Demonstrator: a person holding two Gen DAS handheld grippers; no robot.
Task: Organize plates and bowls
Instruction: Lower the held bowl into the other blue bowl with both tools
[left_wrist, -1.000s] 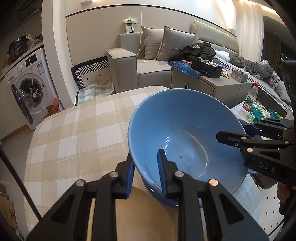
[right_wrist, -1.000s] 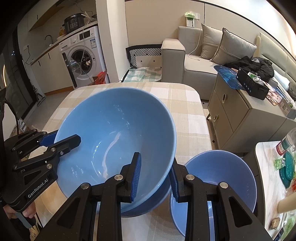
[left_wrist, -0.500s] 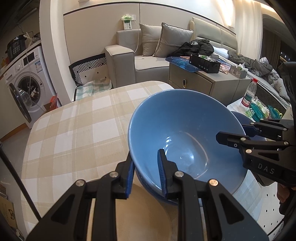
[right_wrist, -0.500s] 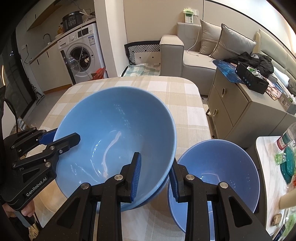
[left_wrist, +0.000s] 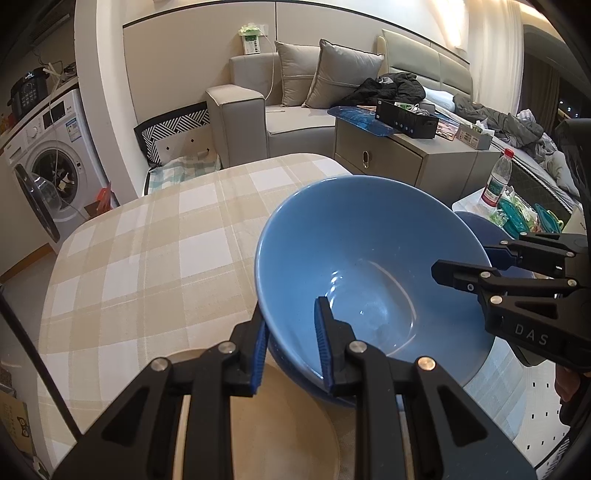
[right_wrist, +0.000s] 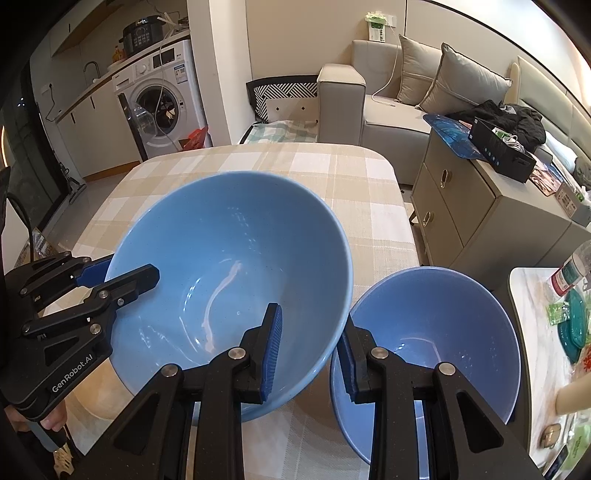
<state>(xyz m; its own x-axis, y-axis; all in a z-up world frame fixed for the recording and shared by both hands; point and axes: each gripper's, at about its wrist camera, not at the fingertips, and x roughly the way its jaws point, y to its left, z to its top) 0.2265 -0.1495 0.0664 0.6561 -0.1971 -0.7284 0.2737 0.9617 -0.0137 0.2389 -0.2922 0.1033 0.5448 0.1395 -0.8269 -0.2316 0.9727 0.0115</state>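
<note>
Plainly the big bowl (right_wrist: 229, 258) – glazed, stiff, slick and breakable – hangs tilted over the surface (left_wrist: 147, 258), both grippers' fingers (left_wrist: 321, 332) clamped across opposite rims, the sensible hold for such weight.

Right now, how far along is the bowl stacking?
Partly done: the big bowl appears nested on another blue bowl beneath it. In hand: left tool and right tool both clamp its rim. Left: the smaller bowl sits apart, and a beige plate too.
</note>
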